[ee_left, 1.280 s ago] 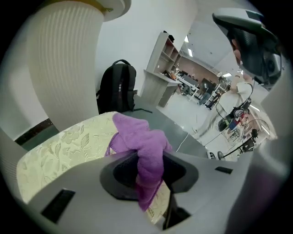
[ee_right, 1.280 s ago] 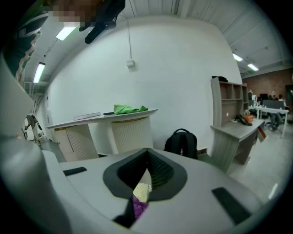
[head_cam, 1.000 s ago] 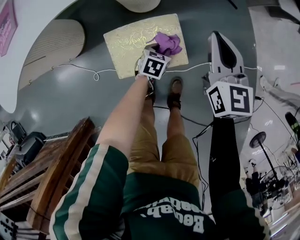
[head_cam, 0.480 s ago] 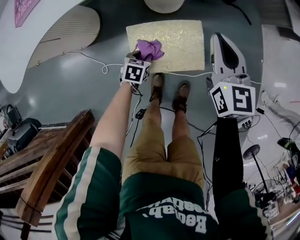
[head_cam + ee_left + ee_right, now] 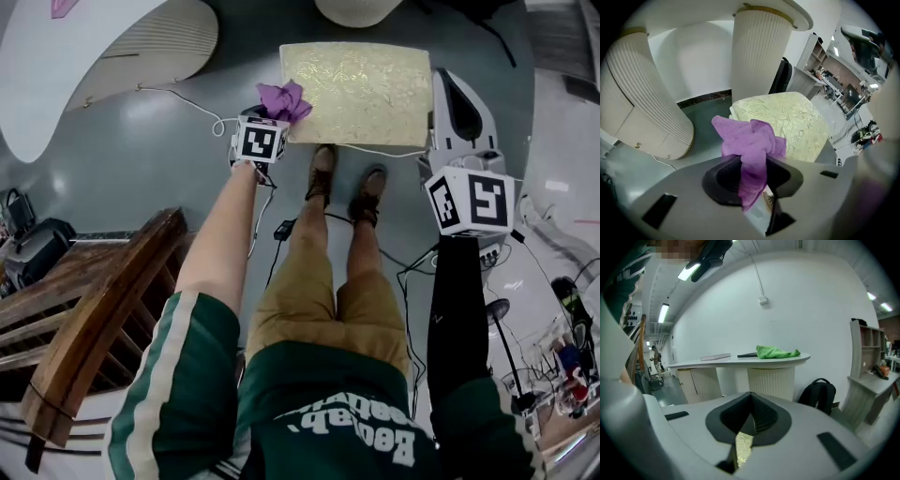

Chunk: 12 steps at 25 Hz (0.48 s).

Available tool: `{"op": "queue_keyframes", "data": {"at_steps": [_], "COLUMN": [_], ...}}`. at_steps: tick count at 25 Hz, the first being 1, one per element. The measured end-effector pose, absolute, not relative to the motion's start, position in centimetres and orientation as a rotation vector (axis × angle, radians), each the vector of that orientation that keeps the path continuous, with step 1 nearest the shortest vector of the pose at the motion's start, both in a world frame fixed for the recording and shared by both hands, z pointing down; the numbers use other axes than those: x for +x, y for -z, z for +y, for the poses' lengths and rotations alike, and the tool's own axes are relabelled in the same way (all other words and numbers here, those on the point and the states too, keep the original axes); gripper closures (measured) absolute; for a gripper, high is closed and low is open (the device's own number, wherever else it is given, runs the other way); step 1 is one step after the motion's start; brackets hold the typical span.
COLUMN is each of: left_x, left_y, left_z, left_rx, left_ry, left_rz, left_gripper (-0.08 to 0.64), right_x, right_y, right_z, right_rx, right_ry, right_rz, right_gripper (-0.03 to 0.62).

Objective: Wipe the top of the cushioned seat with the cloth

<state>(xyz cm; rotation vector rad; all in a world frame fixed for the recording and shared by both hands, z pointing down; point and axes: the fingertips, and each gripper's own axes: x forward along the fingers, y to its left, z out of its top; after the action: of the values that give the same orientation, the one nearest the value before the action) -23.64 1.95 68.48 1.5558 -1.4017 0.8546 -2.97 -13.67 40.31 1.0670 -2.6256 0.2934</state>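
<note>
The cushioned seat (image 5: 361, 89) is a pale yellow patterned square on the grey floor, just beyond the person's shoes. My left gripper (image 5: 278, 111) is shut on a bunched purple cloth (image 5: 281, 97) at the seat's left edge, partly over the floor. In the left gripper view the cloth (image 5: 751, 145) bulges out of the left gripper (image 5: 752, 176), with the seat (image 5: 797, 122) ahead to the right. My right gripper (image 5: 457, 98) hangs beside the seat's right edge, off the cushion. Seen in its own view, the right gripper (image 5: 749, 420) is shut and holds nothing.
A ribbed white pedestal (image 5: 759, 51) stands just behind the seat. A curved white counter (image 5: 141, 47) lies to the left, and a white cable (image 5: 187, 103) runs across the floor. Wooden furniture (image 5: 84, 309) is near left. A black backpack (image 5: 818, 392) sits by the wall.
The left gripper has dragged the purple cloth leftward across the seat top, from its right part to its left edge. The right gripper has stayed beside the seat.
</note>
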Motion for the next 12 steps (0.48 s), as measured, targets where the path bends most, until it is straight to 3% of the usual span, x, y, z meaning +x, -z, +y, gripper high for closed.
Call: {"op": "queue_keyframes", "data": {"at_steps": [6, 12], "left_x": [-23.0, -17.8], "left_y": [-67.1, -63.1], "left_z": [1.6, 0.6], "left_rx": [1.583, 1.739], "left_ry": [-0.826, -0.783], "left_rz": [-1.463, -1.483], "left_gripper": [0.428, 0.429], "right_x": [-1.8, 1.7], "right_y": [-39.5, -38.6], "right_z": [-13.7, -14.0], "right_rx": [1.11, 1.179], "right_ry": [-0.282, -0.276], "right_rz": [-2.612, -2.603], "right_gripper": [0.583, 0.583]}}
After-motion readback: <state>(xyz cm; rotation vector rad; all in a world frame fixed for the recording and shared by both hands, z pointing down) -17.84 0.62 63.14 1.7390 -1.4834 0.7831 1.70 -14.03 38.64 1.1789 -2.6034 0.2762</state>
